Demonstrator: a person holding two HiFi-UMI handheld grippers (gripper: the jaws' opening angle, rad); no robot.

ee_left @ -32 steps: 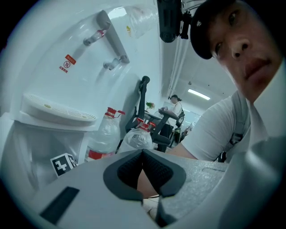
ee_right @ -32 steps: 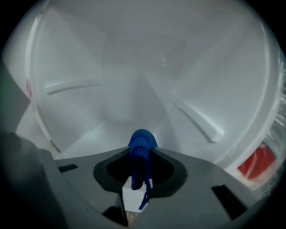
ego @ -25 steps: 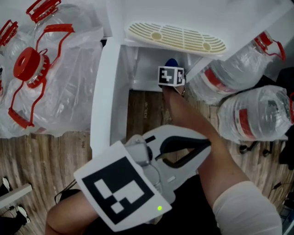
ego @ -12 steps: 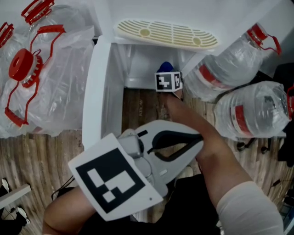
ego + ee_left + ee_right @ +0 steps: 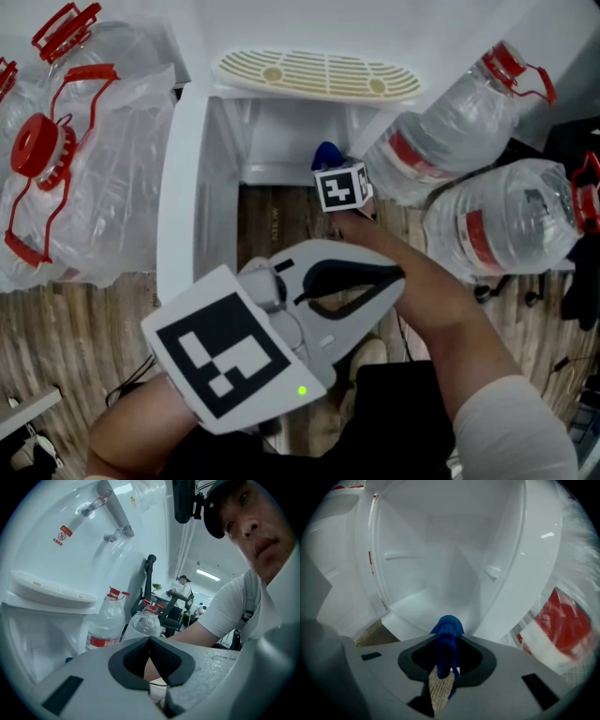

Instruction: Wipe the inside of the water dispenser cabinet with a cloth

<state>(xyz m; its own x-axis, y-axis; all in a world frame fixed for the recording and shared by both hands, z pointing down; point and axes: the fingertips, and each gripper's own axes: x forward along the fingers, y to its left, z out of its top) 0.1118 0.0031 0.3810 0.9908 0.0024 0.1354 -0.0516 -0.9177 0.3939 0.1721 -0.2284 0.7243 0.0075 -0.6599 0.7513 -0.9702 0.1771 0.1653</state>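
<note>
A blue cloth (image 5: pixel 448 639) is pinched between the closed fingers of the right gripper (image 5: pixel 448 660), at the mouth of the open cabinet (image 5: pixel 440 559). The left gripper (image 5: pixel 150 648) is held shut on nothing, outside it. Wiping is judged barely begun, with most of the interior left

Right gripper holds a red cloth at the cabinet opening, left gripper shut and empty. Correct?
The cloth is blue, not red, per the right gripper view. Otherwise yes: right gripper holds it at the cabinet opening, left gripper shut and empty.
</note>
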